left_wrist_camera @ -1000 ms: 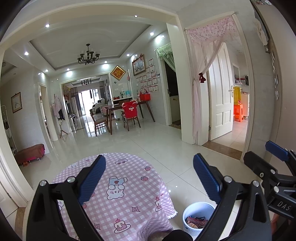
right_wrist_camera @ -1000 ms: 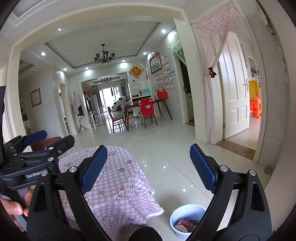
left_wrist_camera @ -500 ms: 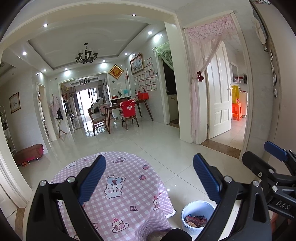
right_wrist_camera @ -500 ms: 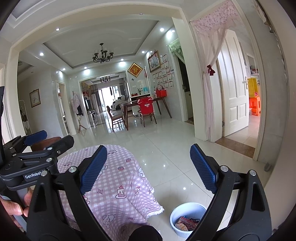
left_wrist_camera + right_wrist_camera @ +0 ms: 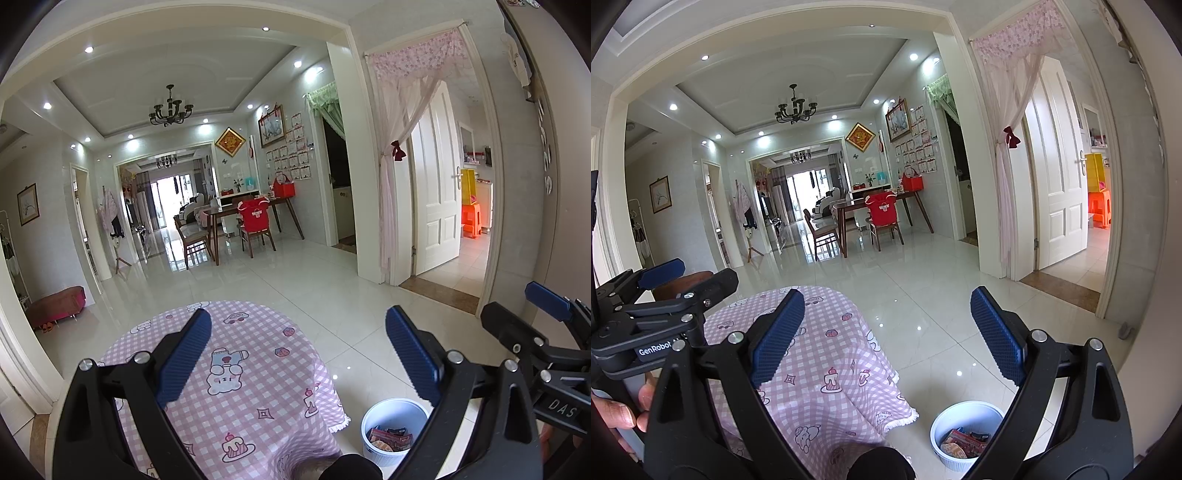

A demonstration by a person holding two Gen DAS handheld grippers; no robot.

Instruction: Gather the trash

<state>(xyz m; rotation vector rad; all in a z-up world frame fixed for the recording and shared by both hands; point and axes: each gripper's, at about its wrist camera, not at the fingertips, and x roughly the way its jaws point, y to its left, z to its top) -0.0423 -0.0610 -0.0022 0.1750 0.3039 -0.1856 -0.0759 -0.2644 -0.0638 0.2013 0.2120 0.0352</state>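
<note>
my left gripper (image 5: 298, 354): jaws spread wide, holding nothing, touching nothing. my right gripper (image 5: 887, 334): jaws likewise spread wide and empty. both are held above the round counter with a pink checked cartoon-print cloth (image 5: 255, 384). the white round plastic bin (image 5: 964, 417) stands on the glossy tiled floor (image 5: 923, 280) just beside the cloth's fringe, with crumpled colourful wrappers (image 5: 964, 441) inside. a hand (image 5: 626, 410) grips the left tool's handle.

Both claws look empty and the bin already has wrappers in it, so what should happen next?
Probably tilt both down to scan the table for leftovers. The left gripper and right gripper are open and empty, the bin holds wrappers, and no trash shows on the cloth.
</note>
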